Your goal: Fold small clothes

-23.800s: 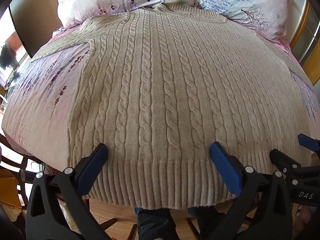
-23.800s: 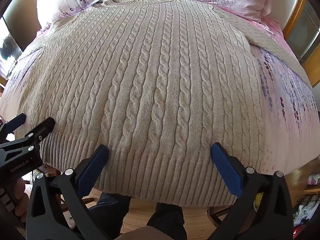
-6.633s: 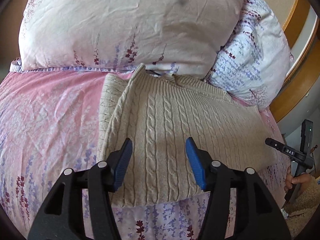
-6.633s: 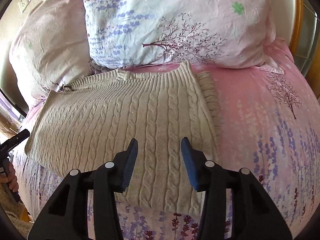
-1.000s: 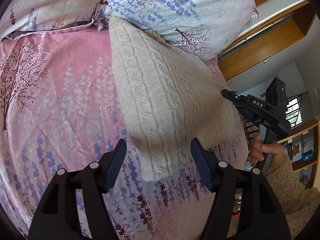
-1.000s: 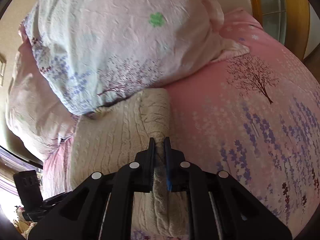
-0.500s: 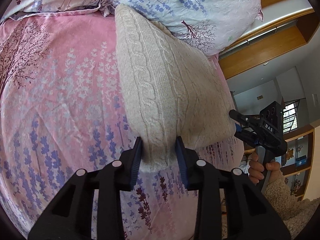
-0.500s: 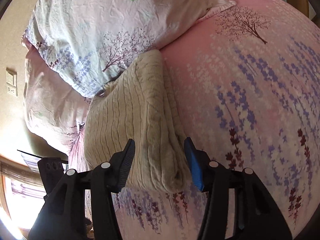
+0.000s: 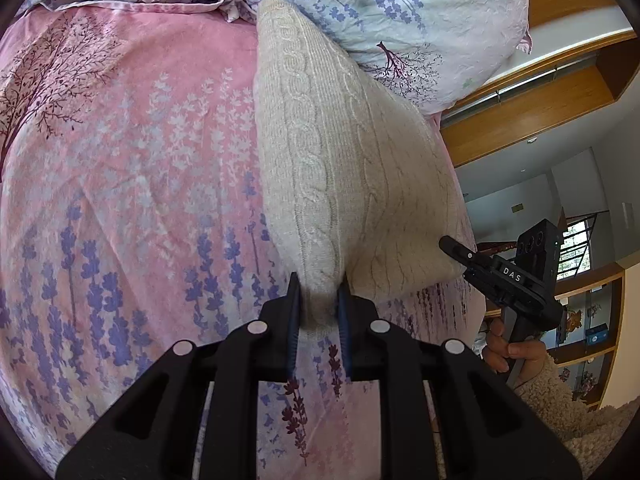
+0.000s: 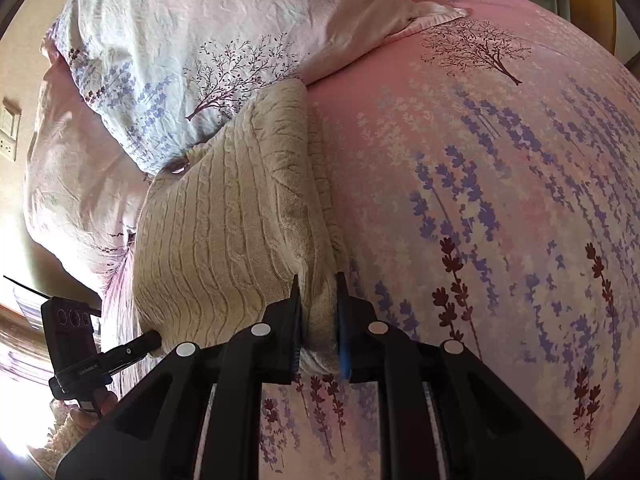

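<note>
The folded beige sweater (image 9: pixel 340 152) lies on the pink flowery bed (image 9: pixel 140 168), with its far end tucked against the pillows (image 10: pixel 192 40). The left gripper (image 9: pixel 319 312) is squeezed tight on one near corner of the sweater. The right gripper (image 10: pixel 319 316) is squeezed tight on the other near corner, where the knit bunches up between its blue pads (image 10: pixel 343 320).
</note>
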Demonstrator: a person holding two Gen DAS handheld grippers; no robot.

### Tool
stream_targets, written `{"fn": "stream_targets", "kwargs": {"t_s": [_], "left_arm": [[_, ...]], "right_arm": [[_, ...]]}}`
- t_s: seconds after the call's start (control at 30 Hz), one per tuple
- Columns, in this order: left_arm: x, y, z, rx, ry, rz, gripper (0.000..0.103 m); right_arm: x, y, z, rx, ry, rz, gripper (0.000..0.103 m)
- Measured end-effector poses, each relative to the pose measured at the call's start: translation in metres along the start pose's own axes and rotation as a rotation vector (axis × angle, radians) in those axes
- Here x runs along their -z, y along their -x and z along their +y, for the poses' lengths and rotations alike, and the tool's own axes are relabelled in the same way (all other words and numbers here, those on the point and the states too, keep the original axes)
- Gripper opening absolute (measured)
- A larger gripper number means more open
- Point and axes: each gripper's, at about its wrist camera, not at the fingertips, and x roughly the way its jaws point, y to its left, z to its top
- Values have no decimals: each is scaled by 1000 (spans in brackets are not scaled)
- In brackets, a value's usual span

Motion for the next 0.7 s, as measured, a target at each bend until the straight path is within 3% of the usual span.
{"fn": "stream_targets", "kwargs": {"t_s": [0.17,0.23,0.27,0.3,0.33,0.43,0.7], "left_arm": [[1,1,3,1,15,-14,31],[-1,12,3,15,9,-44,38],[-3,19,4,31,7,-69,42],[-6,28,5,46,8,-99,55],[-9,35,6,54,8,-123,65],[-27,42,10,57,15,-138,71],[-71,19,11,31,48,-73,73]], "right_arm": [[-4,-5,7,20,50,17,22],[-7,1,1,-17,19,16,36],[-10,5,-3,-40,-6,1,48],[-15,9,-7,-66,-31,-20,61],[-20,11,-10,-92,-53,-39,66],[-42,6,-19,-152,-113,-44,81],[-80,-40,-25,-196,-191,49,80]]}}
